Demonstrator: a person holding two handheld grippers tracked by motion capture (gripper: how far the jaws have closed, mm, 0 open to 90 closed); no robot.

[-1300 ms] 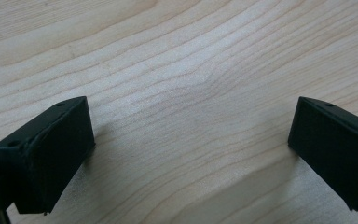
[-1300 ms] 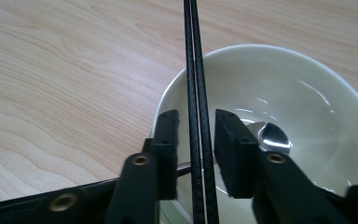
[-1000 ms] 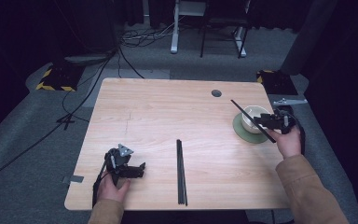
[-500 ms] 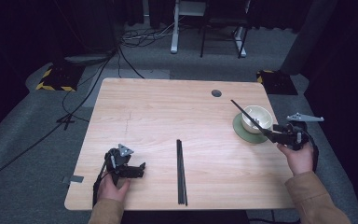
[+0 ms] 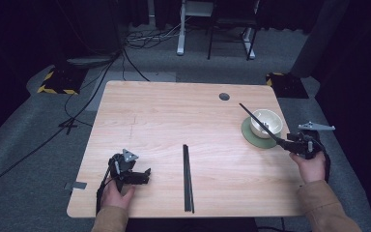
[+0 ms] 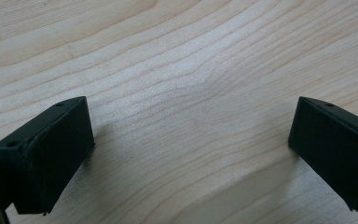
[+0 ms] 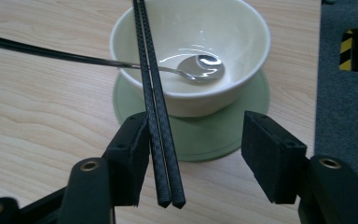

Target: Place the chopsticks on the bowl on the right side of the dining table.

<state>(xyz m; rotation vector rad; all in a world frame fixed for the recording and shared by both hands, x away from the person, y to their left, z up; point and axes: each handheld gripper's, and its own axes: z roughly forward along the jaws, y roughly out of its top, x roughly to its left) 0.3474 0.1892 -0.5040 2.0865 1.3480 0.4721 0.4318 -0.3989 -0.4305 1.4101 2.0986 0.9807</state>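
A cream bowl [image 7: 191, 46] stands on a green saucer [image 7: 214, 135] at the table's right edge, with a metal spoon [image 7: 200, 65] lying in it. A pair of black chopsticks [image 7: 156, 107] rests across the bowl's rim [image 5: 263, 125]. Their near ends lie between my right gripper's jaws [image 7: 196, 140], beside the left pad and well clear of the right one. Those jaws have just been opening, and the gripper [image 5: 290, 144] is open. A second pair of chopsticks [image 5: 188, 179] lies flat at the table's front middle. My left gripper [image 5: 142, 175] rests open at the front left, with bare wood between its jaws [image 6: 191, 140].
The wooden table [image 5: 174, 111] has a round cable hole [image 5: 224, 96] near its far right. The bowl [image 5: 266, 121] sits close to the right edge, with dark floor beyond. Cables [image 5: 92, 92] and yellow-black blocks [image 5: 58, 79] lie on the floor past the far left corner.
My right hand has drawn back from the bowl, to the right and toward the person. The chopsticks stay across the bowl's rim. The left gripper has not moved.
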